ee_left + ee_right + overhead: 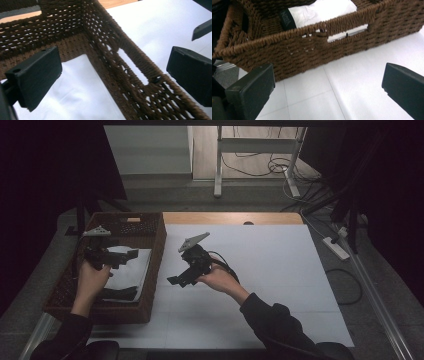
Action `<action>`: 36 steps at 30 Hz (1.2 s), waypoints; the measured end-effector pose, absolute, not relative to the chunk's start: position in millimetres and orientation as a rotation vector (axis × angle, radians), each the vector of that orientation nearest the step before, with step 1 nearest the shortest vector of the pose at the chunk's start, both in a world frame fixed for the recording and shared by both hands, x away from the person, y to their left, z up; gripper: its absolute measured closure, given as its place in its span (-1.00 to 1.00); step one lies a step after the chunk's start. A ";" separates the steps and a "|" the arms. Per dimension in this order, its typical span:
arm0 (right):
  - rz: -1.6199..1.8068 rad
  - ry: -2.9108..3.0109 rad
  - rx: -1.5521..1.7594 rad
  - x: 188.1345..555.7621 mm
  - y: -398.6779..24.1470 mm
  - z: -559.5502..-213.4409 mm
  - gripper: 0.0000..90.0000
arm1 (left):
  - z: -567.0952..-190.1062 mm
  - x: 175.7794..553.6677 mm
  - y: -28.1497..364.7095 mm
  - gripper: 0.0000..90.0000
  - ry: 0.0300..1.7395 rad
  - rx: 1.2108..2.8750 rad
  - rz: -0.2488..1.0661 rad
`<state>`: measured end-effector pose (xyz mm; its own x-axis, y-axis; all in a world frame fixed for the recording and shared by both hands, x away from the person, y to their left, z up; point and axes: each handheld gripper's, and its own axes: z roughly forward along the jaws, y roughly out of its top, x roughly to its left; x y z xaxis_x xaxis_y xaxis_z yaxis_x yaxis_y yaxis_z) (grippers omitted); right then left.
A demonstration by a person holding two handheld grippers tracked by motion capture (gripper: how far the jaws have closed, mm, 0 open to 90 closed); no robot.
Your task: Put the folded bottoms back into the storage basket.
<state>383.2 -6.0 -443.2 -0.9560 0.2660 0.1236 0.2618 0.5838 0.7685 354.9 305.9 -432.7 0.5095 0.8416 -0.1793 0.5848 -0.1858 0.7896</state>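
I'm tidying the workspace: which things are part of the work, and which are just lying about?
In use: wicker basket, white folded cloth inside it, left gripper over the basket, right gripper, both with jaws open.
Lying about: power strip, cables, metal stand.

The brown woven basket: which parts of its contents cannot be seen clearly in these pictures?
- High view: the folded white cloth in the brown woven basket is partly covered by the left gripper.
- Right gripper view: the basket wall hides the cloth's lower part; the dark label is too blurred to read.
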 end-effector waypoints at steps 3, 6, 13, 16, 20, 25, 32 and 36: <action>1.349 2.792 0.455 382.3 -11.7 -444.4 -1.00 | -432.7 351.2 301.4 -1.00 1.168 1.883 0.369; 1.343 2.801 0.459 381.5 -16.0 -445.0 -1.00 | -432.6 346.4 297.6 -1.00 1.180 1.876 0.358; 1.339 2.797 0.472 379.5 -27.7 -446.3 -1.00 | -431.6 333.8 290.4 -1.00 1.197 1.872 0.355; 1.366 2.782 0.500 379.7 -31.7 -445.9 -1.00 | -430.2 327.3 284.9 -1.00 1.187 1.892 0.385; 1.378 2.779 0.510 377.6 -35.3 -444.5 -1.00 | -429.2 320.0 278.6 -1.00 1.184 1.916 0.401; 1.381 2.779 0.521 375.0 -43.1 -441.1 -1.00 | -428.7 311.9 275.2 -1.00 1.176 1.912 0.390; 1.383 2.781 0.541 373.1 -56.4 -439.8 -1.00 | -427.9 299.6 272.1 -1.00 1.173 1.876 0.331; 1.374 2.769 0.526 371.8 -64.4 -437.3 -1.00 | -426.7 292.8 269.4 -1.00 1.165 1.876 0.335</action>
<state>371.8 -64.4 -437.3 -0.9436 0.2992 0.1415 0.2936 0.5595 0.7751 292.8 269.4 -426.7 0.5245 0.8258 -0.2073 0.5893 -0.1763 0.7884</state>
